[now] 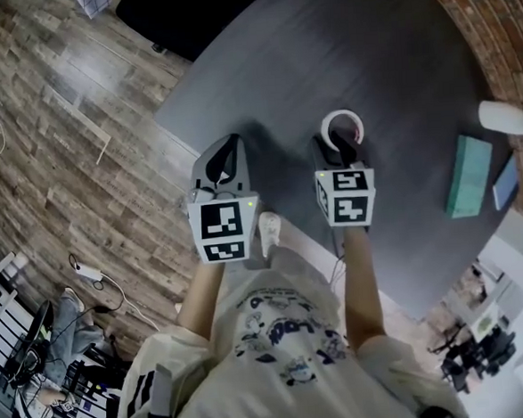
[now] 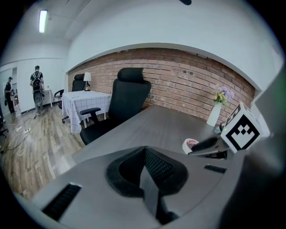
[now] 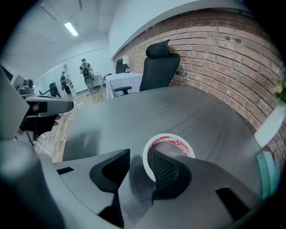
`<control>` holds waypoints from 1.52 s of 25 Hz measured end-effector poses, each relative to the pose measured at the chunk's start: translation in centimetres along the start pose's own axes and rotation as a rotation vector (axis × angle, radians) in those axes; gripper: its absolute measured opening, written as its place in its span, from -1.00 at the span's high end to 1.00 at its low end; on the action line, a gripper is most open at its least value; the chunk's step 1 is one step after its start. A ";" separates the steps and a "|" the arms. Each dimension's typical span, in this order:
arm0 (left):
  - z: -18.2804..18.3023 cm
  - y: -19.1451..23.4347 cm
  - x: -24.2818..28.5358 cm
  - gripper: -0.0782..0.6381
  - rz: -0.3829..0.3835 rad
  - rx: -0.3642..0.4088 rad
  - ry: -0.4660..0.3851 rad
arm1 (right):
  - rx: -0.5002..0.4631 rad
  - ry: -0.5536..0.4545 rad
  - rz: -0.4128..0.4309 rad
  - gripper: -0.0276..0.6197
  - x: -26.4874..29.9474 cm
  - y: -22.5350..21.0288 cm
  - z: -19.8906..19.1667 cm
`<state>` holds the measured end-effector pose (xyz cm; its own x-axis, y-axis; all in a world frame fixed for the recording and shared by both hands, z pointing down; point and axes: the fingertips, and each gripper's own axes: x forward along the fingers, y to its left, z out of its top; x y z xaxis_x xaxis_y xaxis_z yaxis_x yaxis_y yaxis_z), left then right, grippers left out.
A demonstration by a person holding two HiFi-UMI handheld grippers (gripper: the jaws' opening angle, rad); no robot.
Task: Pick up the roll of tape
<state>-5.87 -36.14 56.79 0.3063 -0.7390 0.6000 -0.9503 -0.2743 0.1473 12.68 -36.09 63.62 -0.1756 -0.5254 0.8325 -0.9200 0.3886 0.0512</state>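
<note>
We are at the grab step. The roll of tape [image 3: 174,144] lies flat on the grey table [image 1: 384,52], a little way in from the edge closest to us. Our right gripper [image 3: 139,157] is down at it, and its jaws are spread apart. One jaw sits inside the hole of the roll and the other jaw waits outside, so the near side of the ring stands between them. The inside jaw looks very close to the ring. The outside jaw is apart from it. Nothing is pinched yet.

Our left gripper [image 2: 145,156] hangs just beside the right one, near the same edge of the table. Its jaws are pressed together on nothing.

We think the next move is to squeeze the right jaws on the ring wall and then lift. The wall is thin and round, so a weak squeeze may let the roll tip or slip out.

There is red print inside the roll, but we cannot read it. The cube [image 1: 345,196] on each gripper has only black and white squares, no words. A teal box [image 1: 469,176] and a white vase [image 1: 503,117] stand well apart from the roll, toward the table's right edge.
</note>
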 end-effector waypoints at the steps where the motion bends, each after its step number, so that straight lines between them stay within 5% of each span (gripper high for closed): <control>1: -0.2 0.0 0.2 0.77 -0.001 -0.002 0.004 | 0.001 0.015 0.006 0.47 0.1 0.1 -0.1; 10: -0.9 0.2 0.6 0.77 -0.005 -0.016 0.019 | -0.039 0.069 0.011 0.78 0.2 -0.1 -0.2; 18: -1.0 0.6 0.2 0.77 0.008 -0.024 0.017 | -0.112 0.136 0.022 0.79 0.5 0.2 -0.5; 24: -0.2 0.8 -0.6 0.77 0.013 -0.021 -0.003 | -0.074 0.140 0.065 0.82 0.5 -0.1 -0.2; 38: 6.6 -0.6 -4.0 0.77 0.009 0.019 -0.169 | 0.015 -0.203 -0.078 0.82 -7.1 -2.0 6.8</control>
<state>-6.19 -37.05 49.10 0.3048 -0.8341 0.4598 -0.9522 -0.2780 0.1268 13.33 -38.30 53.89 -0.1691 -0.6957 0.6982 -0.9385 0.3301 0.1016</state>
